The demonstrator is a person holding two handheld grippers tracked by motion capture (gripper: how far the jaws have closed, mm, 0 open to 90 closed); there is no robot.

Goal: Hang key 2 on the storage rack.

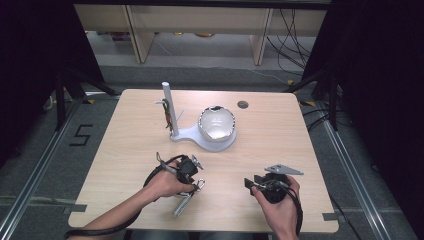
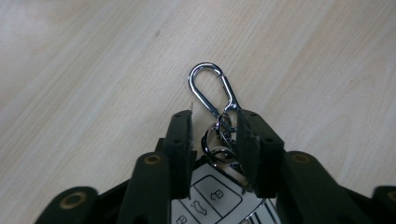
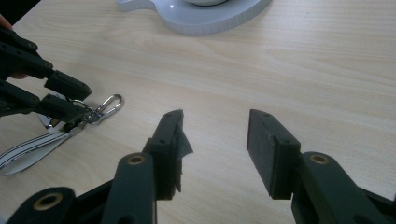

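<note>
Left gripper view: left gripper (image 2: 214, 135) jaws straddle keyring (image 2: 218, 135), grip unclear; right gripper (image 3: 215, 140) wide.

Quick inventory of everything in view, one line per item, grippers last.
Light wooden table: 1, pale wood, centre of the high view.
White stand with upright post: 1, white, far middle of the table.
Shiny silver bowl: 1, chrome, on the stand's round base.
Silver carabiner clip: 1, chrome, on the table ahead of the left jaws.
White car key fob: 1, white, under the left jaws.
Striped strap: 1, black and white, trailing from the key fob.
Left gripper: 1, black, straddling the key rings.
Right gripper: 1, black, open above bare table.
</note>
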